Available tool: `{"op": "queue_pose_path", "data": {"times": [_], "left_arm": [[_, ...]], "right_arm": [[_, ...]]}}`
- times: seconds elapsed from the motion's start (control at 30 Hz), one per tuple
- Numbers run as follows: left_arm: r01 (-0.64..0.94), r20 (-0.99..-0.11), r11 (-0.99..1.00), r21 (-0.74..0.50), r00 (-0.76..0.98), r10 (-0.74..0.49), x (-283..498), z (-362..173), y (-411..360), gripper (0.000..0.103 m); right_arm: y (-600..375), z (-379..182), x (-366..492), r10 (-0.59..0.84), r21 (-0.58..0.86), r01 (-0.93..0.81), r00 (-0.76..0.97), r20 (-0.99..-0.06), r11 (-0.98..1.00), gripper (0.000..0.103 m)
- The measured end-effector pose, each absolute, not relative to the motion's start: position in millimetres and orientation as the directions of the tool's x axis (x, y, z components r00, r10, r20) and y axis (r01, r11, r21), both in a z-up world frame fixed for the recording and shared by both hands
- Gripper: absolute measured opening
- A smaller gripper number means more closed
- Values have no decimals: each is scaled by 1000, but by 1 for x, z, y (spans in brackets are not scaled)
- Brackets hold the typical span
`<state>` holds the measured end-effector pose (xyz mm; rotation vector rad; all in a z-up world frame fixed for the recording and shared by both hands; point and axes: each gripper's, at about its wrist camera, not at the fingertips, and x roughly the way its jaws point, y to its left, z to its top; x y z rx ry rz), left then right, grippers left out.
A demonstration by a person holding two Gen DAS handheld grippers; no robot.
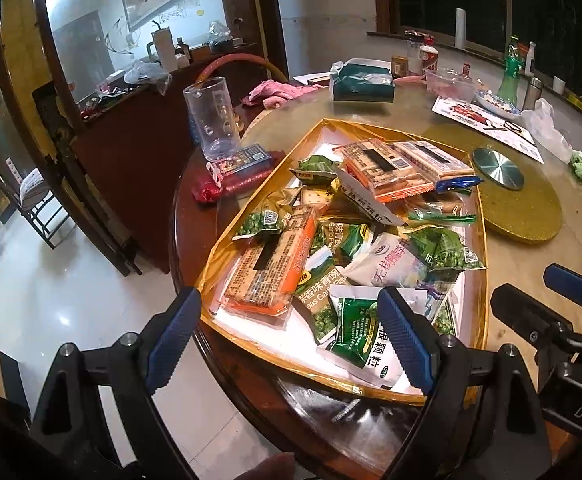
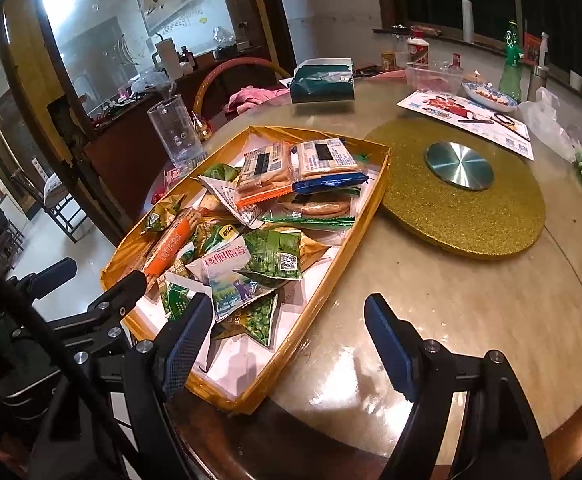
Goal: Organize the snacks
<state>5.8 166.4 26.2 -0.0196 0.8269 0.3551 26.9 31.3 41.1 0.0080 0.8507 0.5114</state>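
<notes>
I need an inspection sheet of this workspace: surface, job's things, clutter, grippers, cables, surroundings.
Surface: round glossy table, gold turntable on it.
Job's things: gold tray at the near edge, piled with snack packets, green, orange and white.
Clutter: clear tumbler, pink cloth, green bottle, leaflet, plastic bag.
Grippers: left gripper open, empty; right gripper open, empty.
Cables: nothing seen.
Surroundings: dark cabinet, tiled floor.

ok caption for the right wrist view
Open right tool above a gold-rimmed cardboard tray piled with green and orange snack packets.
</notes>
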Motion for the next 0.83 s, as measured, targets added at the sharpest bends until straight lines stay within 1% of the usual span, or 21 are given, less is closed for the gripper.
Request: {"op": "queue_pose_path", "data": {"times": [0.27, 0.47, 0.63, 0.77, 0.83], "left_arm": [[-326, -719, 937, 129, 620, 315, 8, 24, 167, 89], [-321, -727, 941, 104, 621, 292, 9, 27, 172, 89], [-323, -716, 941, 105, 632, 297, 7, 31, 174, 89], [-319, -720, 944, 82, 636, 278, 6, 32, 178, 89], [-325, -706, 942, 86, 647, 288, 4, 33, 180, 89]], "right_arm": [[33, 36, 29, 445, 224, -430, 527, -724, 874, 79], [33, 38, 29, 455, 231, -436, 527, -717, 870, 79], [38, 42, 30, 455, 225, -439, 535, -712, 870, 79], [43, 42, 31, 461, 231, -444, 529, -713, 866, 79], [45, 42, 31, 460, 229, -445, 529, -713, 866, 79]]}}
